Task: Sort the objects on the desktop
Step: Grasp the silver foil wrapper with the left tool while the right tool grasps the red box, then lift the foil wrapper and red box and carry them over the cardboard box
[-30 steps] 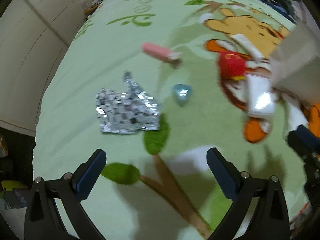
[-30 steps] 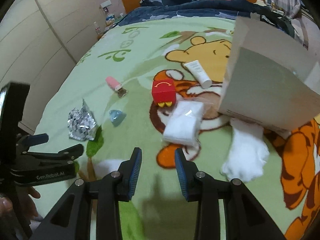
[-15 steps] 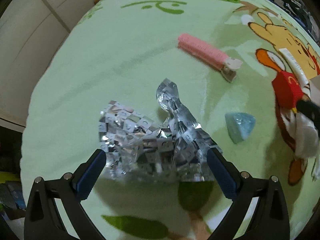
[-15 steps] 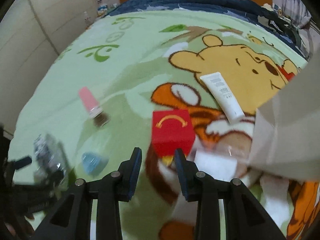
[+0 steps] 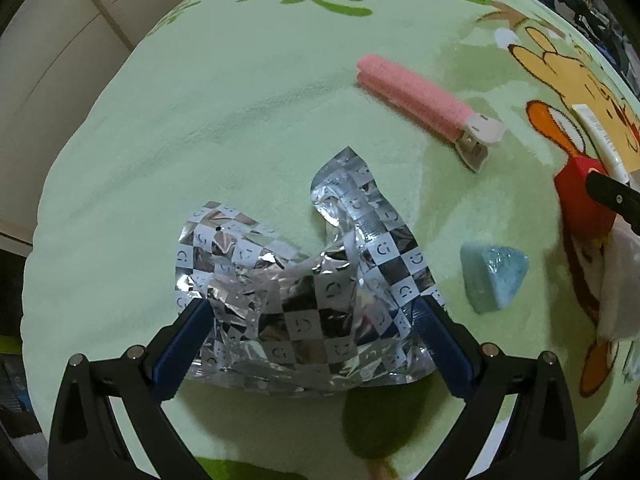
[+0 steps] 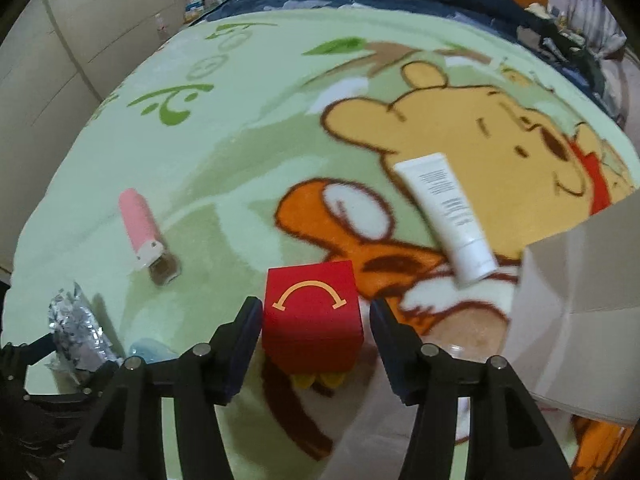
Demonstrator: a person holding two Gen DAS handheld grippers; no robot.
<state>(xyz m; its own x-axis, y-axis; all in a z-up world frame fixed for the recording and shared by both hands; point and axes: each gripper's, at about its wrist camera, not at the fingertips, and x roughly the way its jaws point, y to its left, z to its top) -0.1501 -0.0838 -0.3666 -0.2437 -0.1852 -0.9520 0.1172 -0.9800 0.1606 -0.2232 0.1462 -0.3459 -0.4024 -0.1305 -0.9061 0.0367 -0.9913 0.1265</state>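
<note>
Two hand-held grippers over a bed covered by a green cartoon blanket (image 5: 240, 128). The left gripper (image 5: 312, 312) has its fingers spread wide on either side of a crumpled silver checkered foil bag (image 5: 304, 292), whose side edges lie just inside both pads; whether they touch cannot be told. The right gripper (image 6: 316, 316) is opening, its fingers flanking a red box with a yellow arc (image 6: 312, 312); the left pad is at the box's edge, the right one clear of it. Open blanket lies beyond the bag toward the pink hair clip (image 5: 424, 100). A blue wrapped triangle (image 5: 494, 276) sits just right of the bag; a white tube (image 6: 446, 216) and a white carton (image 6: 580, 312) lie beyond and right of the box.
</note>
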